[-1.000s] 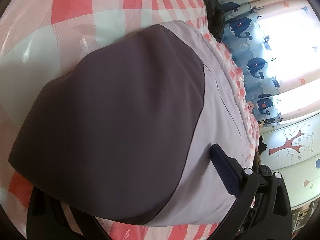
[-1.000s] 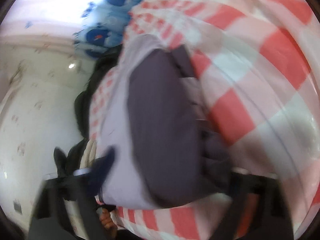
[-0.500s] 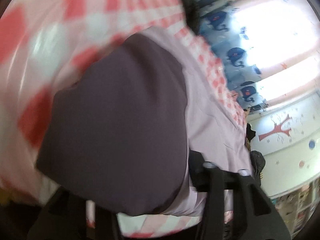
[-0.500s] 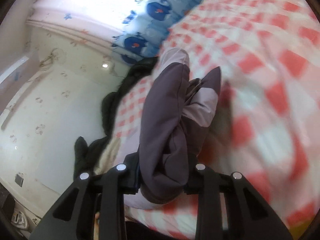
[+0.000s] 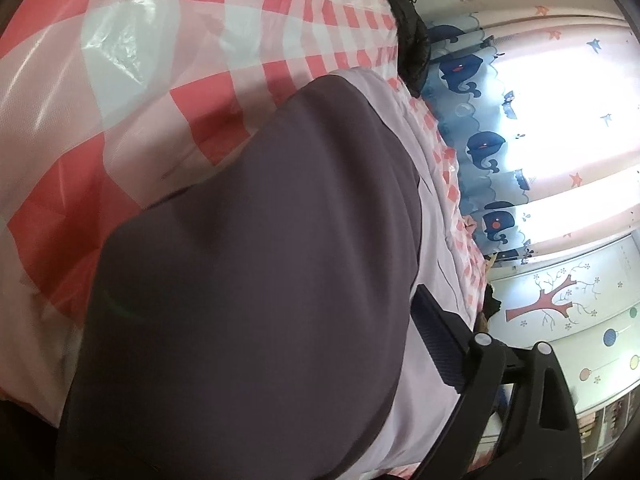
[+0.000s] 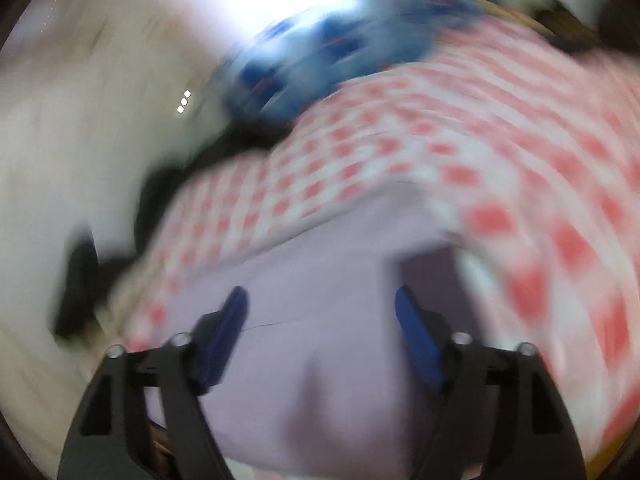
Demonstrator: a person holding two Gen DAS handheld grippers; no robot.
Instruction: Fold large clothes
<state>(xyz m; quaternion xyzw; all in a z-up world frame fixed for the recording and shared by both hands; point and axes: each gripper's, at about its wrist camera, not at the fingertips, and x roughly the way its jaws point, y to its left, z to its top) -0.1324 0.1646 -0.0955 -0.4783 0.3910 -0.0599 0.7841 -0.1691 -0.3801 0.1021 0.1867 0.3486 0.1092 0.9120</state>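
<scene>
The right gripper [image 6: 320, 320] has its jaws opening, nothing between its blue pads, above the lilac part of the garment [image 6: 320, 280]. The left gripper [image 5: 260, 380] also spreads its jaws, one hidden under the dark panel. The garment lies folded on the red-checked bed cover [image 5: 120, 80], near the whale curtain [image 5: 480, 148].

One garment [image 5: 256, 300], folded, in two colours: a dark grey-purple panel and a pale lilac one. One red-and-white checked plastic sheet [image 5: 132, 92] under it. One black piece of clothing [image 5: 408, 36] at the sheet's far edge. One curtain [image 5: 480, 148] with a whale print; five dark blue whales can be counted on it in the left wrist view. One red tree decal [image 5: 548, 304] on the wall. Two grippers: one left gripper [image 5: 256, 376], one right gripper [image 6: 320, 300], each with two fingers.
</scene>
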